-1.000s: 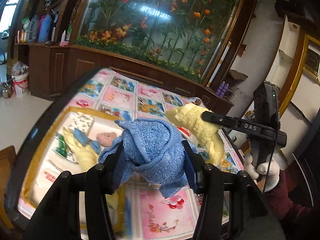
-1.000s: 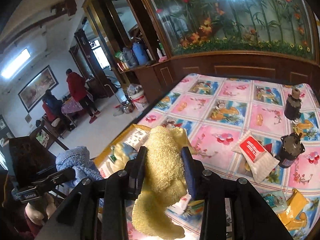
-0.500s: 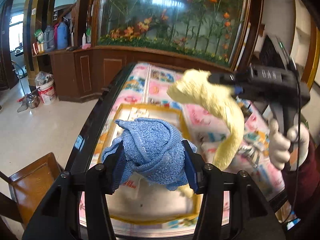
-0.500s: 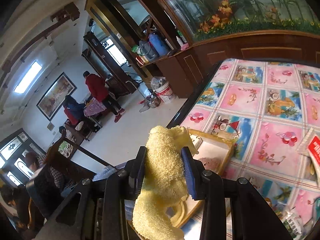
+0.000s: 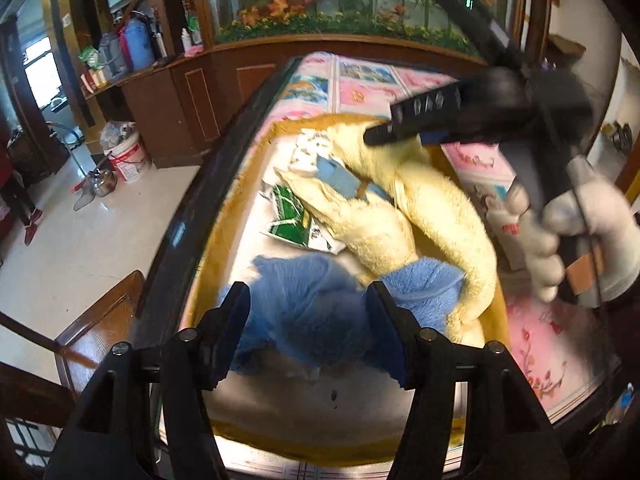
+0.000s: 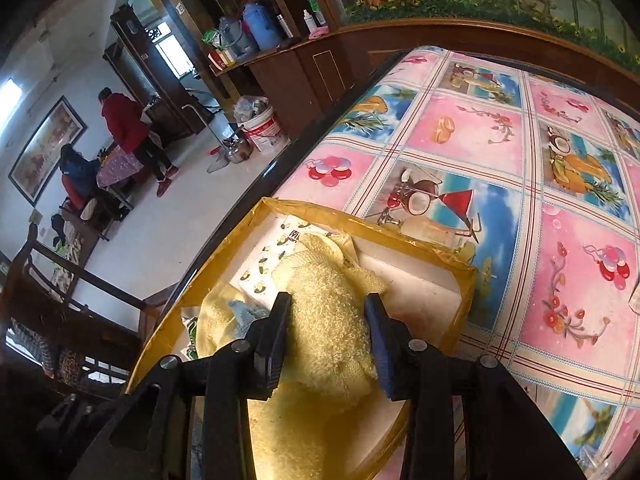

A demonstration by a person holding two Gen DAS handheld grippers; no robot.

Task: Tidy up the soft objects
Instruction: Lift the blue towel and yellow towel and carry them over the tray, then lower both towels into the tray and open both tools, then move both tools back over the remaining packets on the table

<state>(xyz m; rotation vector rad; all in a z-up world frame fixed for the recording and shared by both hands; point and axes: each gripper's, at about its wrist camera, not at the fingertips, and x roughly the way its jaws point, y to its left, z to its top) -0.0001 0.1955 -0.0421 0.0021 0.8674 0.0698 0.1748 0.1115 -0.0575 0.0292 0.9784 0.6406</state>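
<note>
My left gripper (image 5: pixel 308 308) is shut on a bunched blue towel (image 5: pixel 316 292), which hangs low inside a shallow white box with a yellow-taped rim (image 5: pixel 256 152). My right gripper (image 6: pixel 326 316) is shut on a fluffy yellow towel (image 6: pixel 328 292) over the same box (image 6: pixel 460 280). In the left wrist view the right gripper (image 5: pixel 374 134) reaches in from the right, held by a white-gloved hand (image 5: pixel 580 232), and the yellow towel (image 5: pixel 440 208) drapes down beside the blue one. A second yellow towel (image 5: pixel 360 224) lies in the box.
The box also holds a small blue cloth (image 5: pixel 336 176), a green-and-white packet (image 5: pixel 292 216) and a white patterned packet (image 5: pixel 312 152). It sits at the left end of a table with a pink-and-blue cloth (image 6: pixel 500 184). A wooden chair (image 5: pixel 100 320) stands left; a bucket (image 5: pixel 128 156) and two people (image 6: pixel 124 124) are beyond.
Both grippers have come down from above the table into the box, each still holding its towel. The yellow towel now drapes onto the box contents next to the blue one.
</note>
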